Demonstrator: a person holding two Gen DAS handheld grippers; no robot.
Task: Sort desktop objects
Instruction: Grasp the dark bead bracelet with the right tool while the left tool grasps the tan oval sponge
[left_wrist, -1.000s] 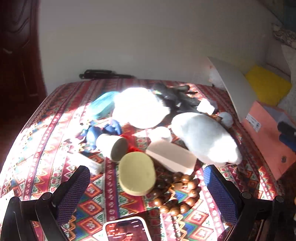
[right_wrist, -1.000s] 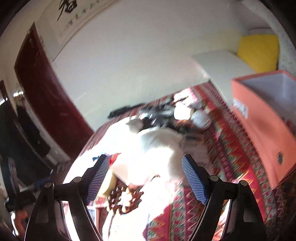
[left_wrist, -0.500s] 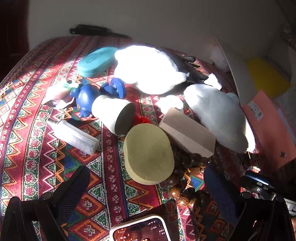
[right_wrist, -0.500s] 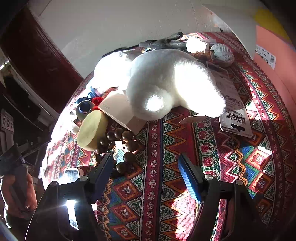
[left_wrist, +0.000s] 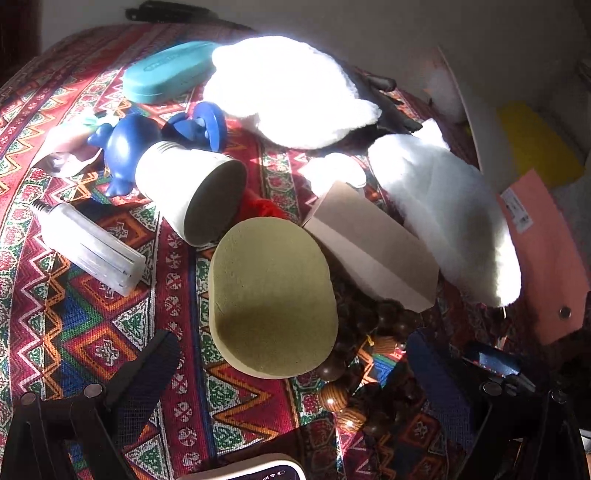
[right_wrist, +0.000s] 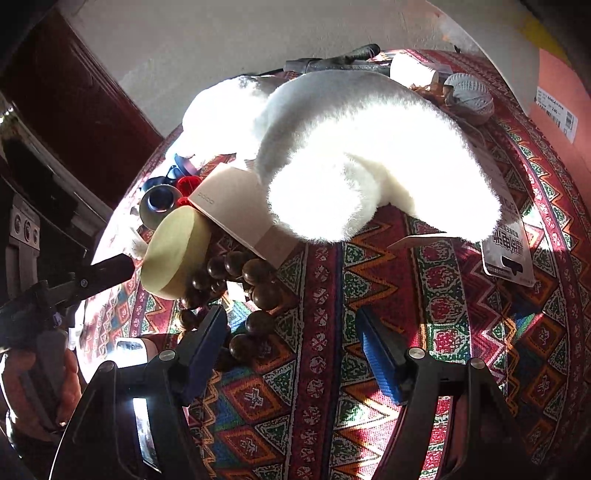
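A table draped in a red patterned woven cloth (left_wrist: 92, 332) holds a sunlit clutter. The left gripper (left_wrist: 288, 373) hangs over the near edge with its fingers spread wide and nothing between them. Just beyond it lies an oval olive-yellow sponge (left_wrist: 271, 295), resting partly on a string of dark wooden beads (left_wrist: 343, 391). A beige cardboard box (left_wrist: 369, 251) sits to the sponge's right, a white paper cup (left_wrist: 188, 192) lies on its side to the far left, and a fluffy white plush toy (left_wrist: 447, 214) lies far right. The right gripper (right_wrist: 291, 350) hovers above the cloth beside the beads, its fingers also parted and empty.
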